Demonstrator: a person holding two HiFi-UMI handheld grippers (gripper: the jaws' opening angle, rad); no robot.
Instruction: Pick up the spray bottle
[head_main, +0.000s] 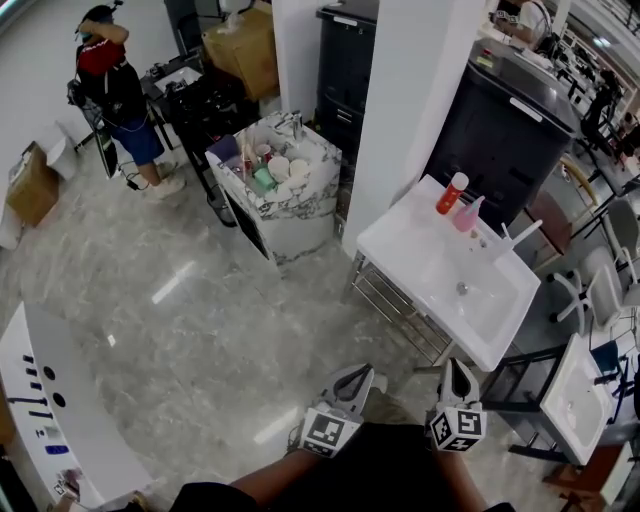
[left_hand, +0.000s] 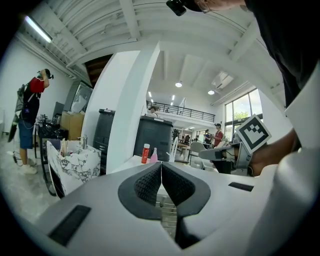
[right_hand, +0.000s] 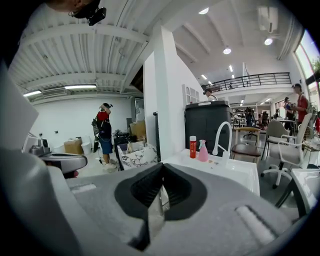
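We hold both grippers low in front of us, side by side. Our left gripper (head_main: 350, 383) is clenched, its ribbed black jaws meeting tip to tip with nothing between them. Our right gripper (head_main: 457, 378) is clenched on nothing too.

Ahead of the right gripper, and well apart from both, stands a white washbasin (head_main: 430, 265) on a metal frame. The pink spray bottle (head_main: 468, 214) stands upright on its far rim. A red bottle with a white cap (head_main: 451, 194) is just beside the spray bottle, and a white faucet (head_main: 520, 237) is near it on the other side.

Farther ahead of the left gripper is a marble-patterned cart (head_main: 300, 205) crowded with small items. Beyond that, off to the left, a person in a red top (head_main: 112, 75) stands by a dark table.
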